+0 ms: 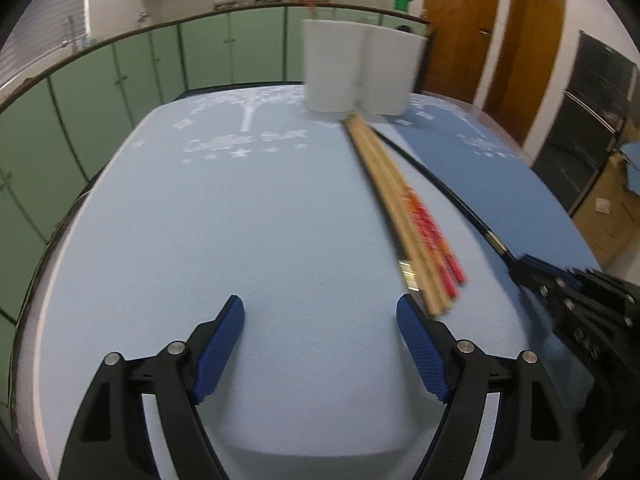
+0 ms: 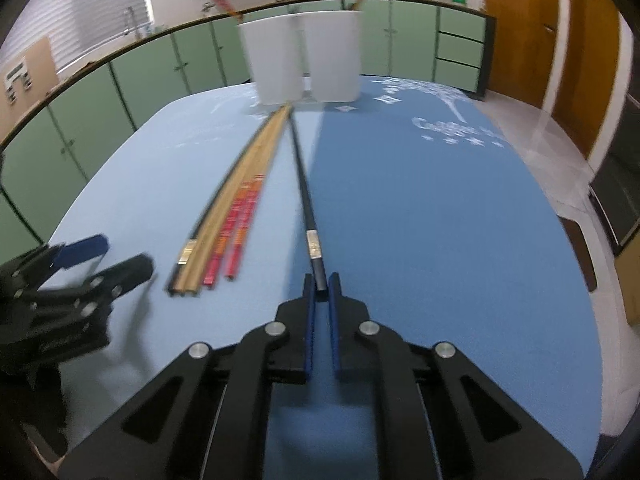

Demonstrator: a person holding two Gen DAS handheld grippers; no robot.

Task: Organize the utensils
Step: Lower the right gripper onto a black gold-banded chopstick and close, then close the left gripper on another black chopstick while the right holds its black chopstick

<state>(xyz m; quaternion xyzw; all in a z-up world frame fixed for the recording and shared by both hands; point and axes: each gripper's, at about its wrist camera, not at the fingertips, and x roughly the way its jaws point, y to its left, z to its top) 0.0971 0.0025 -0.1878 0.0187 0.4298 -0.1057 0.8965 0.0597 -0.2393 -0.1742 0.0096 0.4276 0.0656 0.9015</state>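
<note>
On our left, the left gripper (image 1: 320, 340) hangs with its blue pads spread wide and nothing between them, low over the pale blue foam mat (image 1: 240, 220). Just right of it lies a bundle of chopsticks (image 2: 224, 216), tan wooden ones beside red-and-orange patterned ones and a black one with a metal band, their tips reaching toward the white two-compartment plastic holder (image 2: 304, 64) at the far edge of the mat. Further right, apart from the bundle, lies the long black chopstick with a silver band (image 2: 306, 200); the right gripper (image 2: 321, 284) is clamped on its thick near end.

We judge this stick light, rigid and smooth, likely to pivot or slip when pinched at the very end, so a hold slightly further up the handle would steady it.

The right wrist view shows the pinch itself and thin red sticks already standing in the holder; the left wrist view shows its own open jaws, and the right gripper only blurred at the edge.
</note>
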